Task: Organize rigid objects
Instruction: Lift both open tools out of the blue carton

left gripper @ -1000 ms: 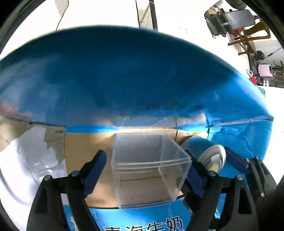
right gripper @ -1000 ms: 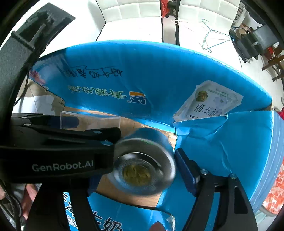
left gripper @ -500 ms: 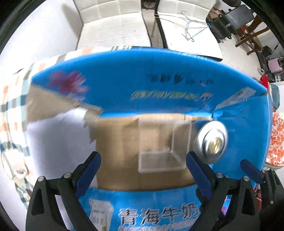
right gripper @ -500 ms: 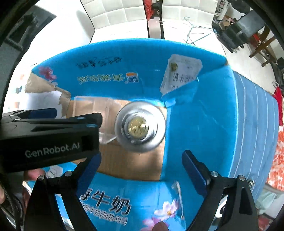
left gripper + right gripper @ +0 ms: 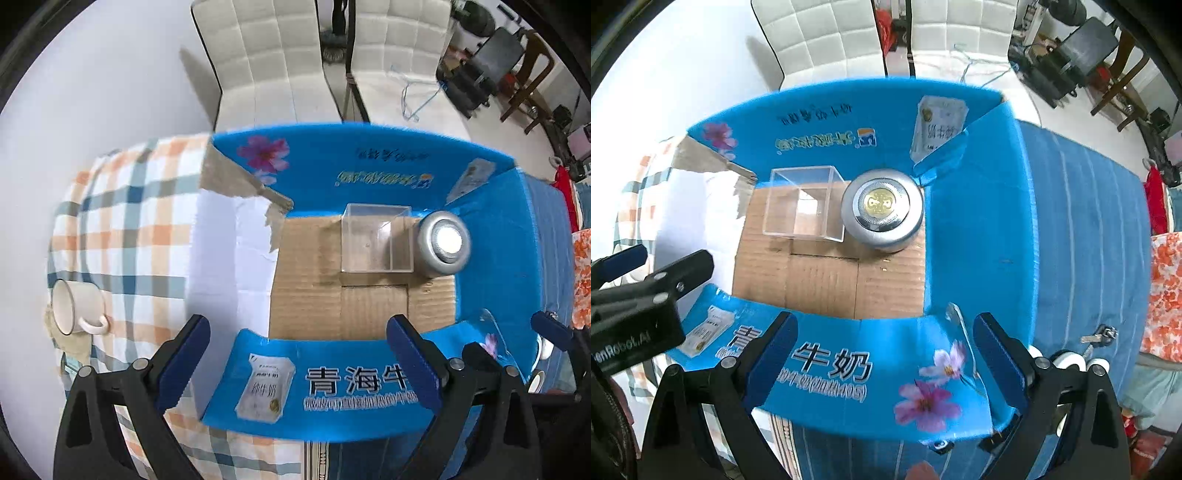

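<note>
A clear plastic box (image 5: pixel 376 238) and a round silver tin (image 5: pixel 443 248) stand side by side on the brown floor at the far side of an open blue cardboard box (image 5: pixel 369 162). Both also show in the right wrist view, the clear box (image 5: pixel 803 206) left of the tin (image 5: pixel 882 208). My left gripper (image 5: pixel 299 363) is open and empty, above the carton's near flap. My right gripper (image 5: pixel 886 360) is open and empty, also above the near flap (image 5: pixel 871 369), to the right of the left gripper.
The carton sits on a bed or table with a checked cloth (image 5: pixel 122 229) on the left and a blue striped cloth (image 5: pixel 1086 240) on the right. A white enamel mug (image 5: pixel 75 308) lies on the checked cloth. Small metal and white items (image 5: pixel 1097 338) lie at the right.
Both grippers have let go and pulled back and up out of the carton. The clear box and the tin now stand free on the carton floor.
</note>
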### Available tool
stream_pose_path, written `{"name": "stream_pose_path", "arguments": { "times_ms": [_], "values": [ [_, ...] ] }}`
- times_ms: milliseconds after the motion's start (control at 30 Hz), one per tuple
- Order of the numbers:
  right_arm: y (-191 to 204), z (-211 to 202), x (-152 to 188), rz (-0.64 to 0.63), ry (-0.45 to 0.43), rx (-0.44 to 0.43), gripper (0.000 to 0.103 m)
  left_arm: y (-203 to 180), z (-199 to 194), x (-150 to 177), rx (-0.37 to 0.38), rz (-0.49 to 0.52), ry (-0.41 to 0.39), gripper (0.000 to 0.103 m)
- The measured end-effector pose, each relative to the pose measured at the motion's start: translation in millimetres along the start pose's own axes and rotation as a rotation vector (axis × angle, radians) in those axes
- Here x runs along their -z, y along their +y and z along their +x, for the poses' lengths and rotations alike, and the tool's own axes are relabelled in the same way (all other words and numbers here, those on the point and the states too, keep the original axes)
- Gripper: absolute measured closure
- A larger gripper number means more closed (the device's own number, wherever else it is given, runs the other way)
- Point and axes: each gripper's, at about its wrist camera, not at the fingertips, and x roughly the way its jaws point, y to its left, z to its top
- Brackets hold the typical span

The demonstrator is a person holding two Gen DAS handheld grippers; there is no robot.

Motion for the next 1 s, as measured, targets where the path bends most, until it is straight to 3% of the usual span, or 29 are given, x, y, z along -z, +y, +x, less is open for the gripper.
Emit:
{"name": "stream_pose_path", "arguments": {
  "times_ms": [333, 767, 1000],
  "values": [
    [-8, -71, 38, 0.008, -0.109, -0.022, 0.005, -6, -73, 36, 0.020, -0.050, -0.141, 0.005],
    [-21, -135, 83, -0.025, -0.193, -0.093, 0.005, -22, -139, 69, 0.041, -0.054, -0.259, 0.005],
    [-71, -157, 99, 0.043, -0.224, -0.124, 0.005, -67, -160, 75, 0.098, -0.018, -0.303, 0.005]
  ]
}}
